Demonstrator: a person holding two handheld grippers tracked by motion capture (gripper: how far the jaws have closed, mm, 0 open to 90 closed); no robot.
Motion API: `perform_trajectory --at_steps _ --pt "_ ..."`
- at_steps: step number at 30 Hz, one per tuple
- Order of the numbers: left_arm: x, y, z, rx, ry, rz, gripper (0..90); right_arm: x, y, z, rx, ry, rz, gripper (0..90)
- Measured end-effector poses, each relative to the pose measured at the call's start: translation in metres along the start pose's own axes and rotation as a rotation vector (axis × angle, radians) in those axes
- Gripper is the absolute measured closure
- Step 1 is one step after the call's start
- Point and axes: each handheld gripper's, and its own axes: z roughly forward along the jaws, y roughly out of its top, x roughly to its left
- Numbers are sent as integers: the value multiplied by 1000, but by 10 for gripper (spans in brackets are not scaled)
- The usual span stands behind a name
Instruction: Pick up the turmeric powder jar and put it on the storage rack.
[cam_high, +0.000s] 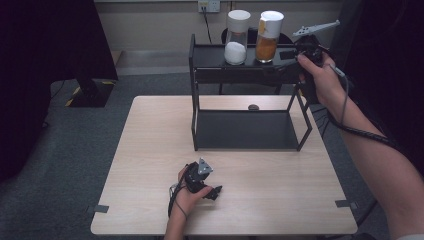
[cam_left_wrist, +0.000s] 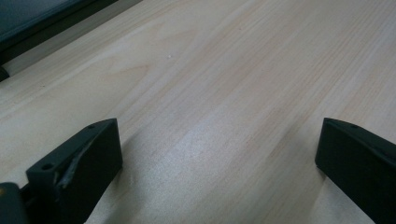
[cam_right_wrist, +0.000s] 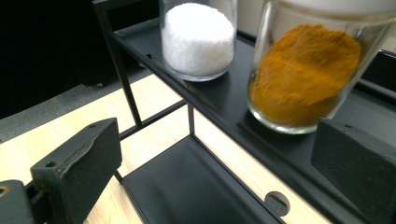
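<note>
A black two-tier rack stands at the back of the wooden table. On its top shelf stand a glass jar of white powder and a glass jar of orange powder, both with white lids. My right gripper is held at the right end of the top shelf, open, and the orange jar stands just beyond its jaws, apart from them. My left gripper rests low over the table near the front edge, open with bare wood between its jaws.
The rack's lower shelf is bare. A small dark round thing lies on the table behind the rack. A black stand base sits on the floor at left. Tape marks are at the front corners.
</note>
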Motion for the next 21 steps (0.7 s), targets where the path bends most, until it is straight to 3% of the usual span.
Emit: perform_trajectory --at_steps 21 --pt "0 0 0 -2 0 0 0 11 -48 3 -16 51 -5 21"
